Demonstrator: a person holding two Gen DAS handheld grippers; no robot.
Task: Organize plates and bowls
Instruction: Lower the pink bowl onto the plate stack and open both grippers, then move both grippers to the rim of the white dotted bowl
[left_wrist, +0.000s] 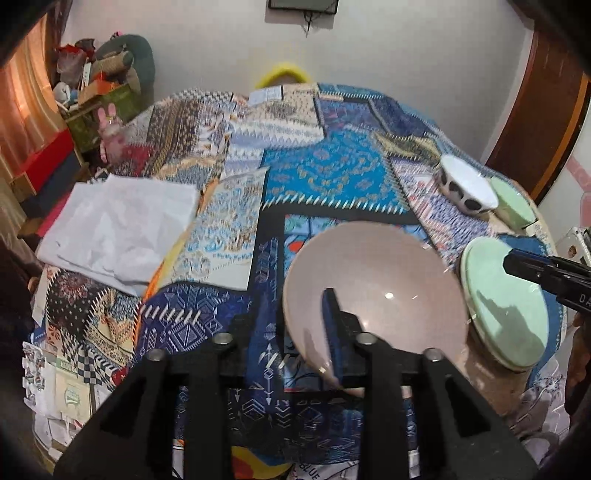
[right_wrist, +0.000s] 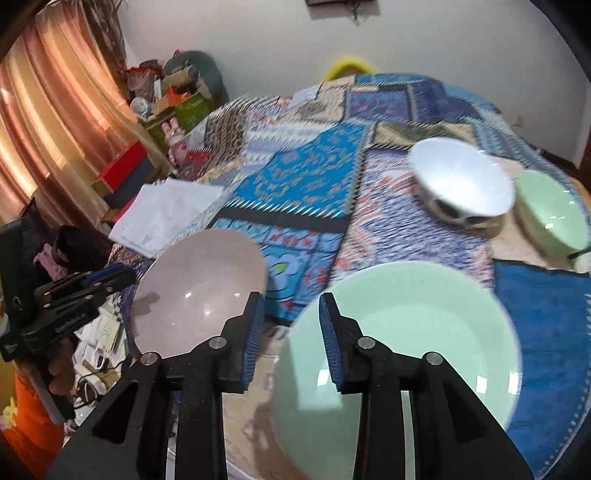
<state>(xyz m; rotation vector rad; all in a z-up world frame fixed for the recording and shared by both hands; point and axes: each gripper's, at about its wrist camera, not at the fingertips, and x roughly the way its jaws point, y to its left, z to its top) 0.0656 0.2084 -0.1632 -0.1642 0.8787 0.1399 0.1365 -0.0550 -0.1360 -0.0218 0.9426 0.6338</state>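
Note:
A pink plate (left_wrist: 373, 284) is lifted and tilted above the table; my left gripper (left_wrist: 295, 332) is shut on its near rim, one finger (left_wrist: 334, 321) over the inside. It shows at the left in the right wrist view (right_wrist: 199, 291). A large green plate (right_wrist: 402, 362) lies on the table under my right gripper (right_wrist: 291, 332), which is open with one finger (right_wrist: 330, 343) over the plate's left rim. It also shows in the left wrist view (left_wrist: 506, 302). A white bowl with black spots (right_wrist: 461, 181) and a small green bowl (right_wrist: 550, 214) sit at the far right.
A patchwork cloth (left_wrist: 325, 173) covers the round table. White folded paper (left_wrist: 118, 225) lies at the left. Boxes and clutter (left_wrist: 96, 85) stand by the wall beyond the table's left side. Papers and cables (right_wrist: 99, 350) lie low at the left.

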